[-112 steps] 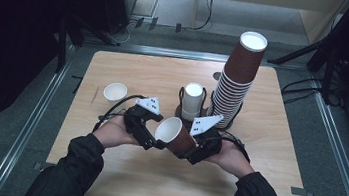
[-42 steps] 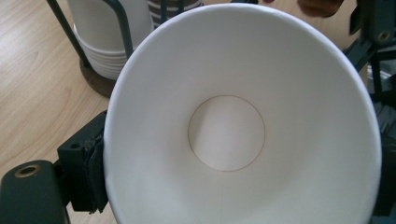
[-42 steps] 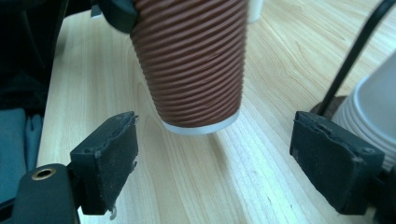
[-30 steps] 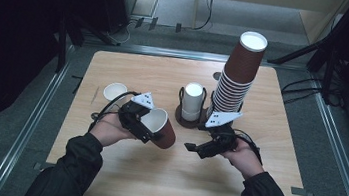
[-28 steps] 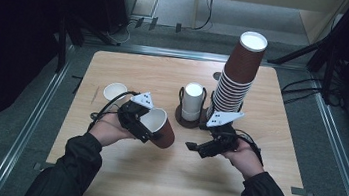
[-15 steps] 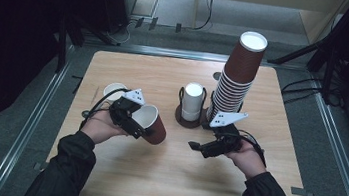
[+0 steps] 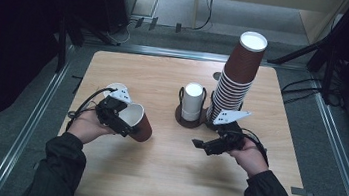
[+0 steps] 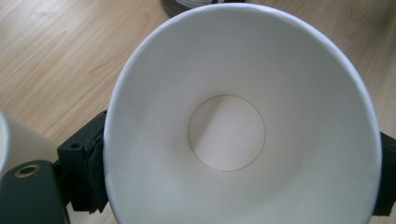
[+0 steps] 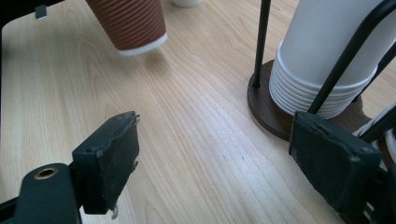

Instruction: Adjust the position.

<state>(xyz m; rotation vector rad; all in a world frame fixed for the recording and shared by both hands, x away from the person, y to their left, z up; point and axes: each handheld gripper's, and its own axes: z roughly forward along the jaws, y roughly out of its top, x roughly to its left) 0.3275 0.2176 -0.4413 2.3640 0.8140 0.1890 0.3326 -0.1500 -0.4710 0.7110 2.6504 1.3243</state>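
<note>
Because the brown ripple-wall paper cup is empty, it is probably very light and easily crushed, so the left gripper, closed on its wall just below the white rim, should squeeze only gently there, where the rolled lip stiffens it. The cup lies tilted on its side in the grip at about eight o'clock from the wire holder of white cups, low over the surface. The right gripper hangs spread wide and empty at five o'clock from that holder, near the tall stack of brown cups.
</note>
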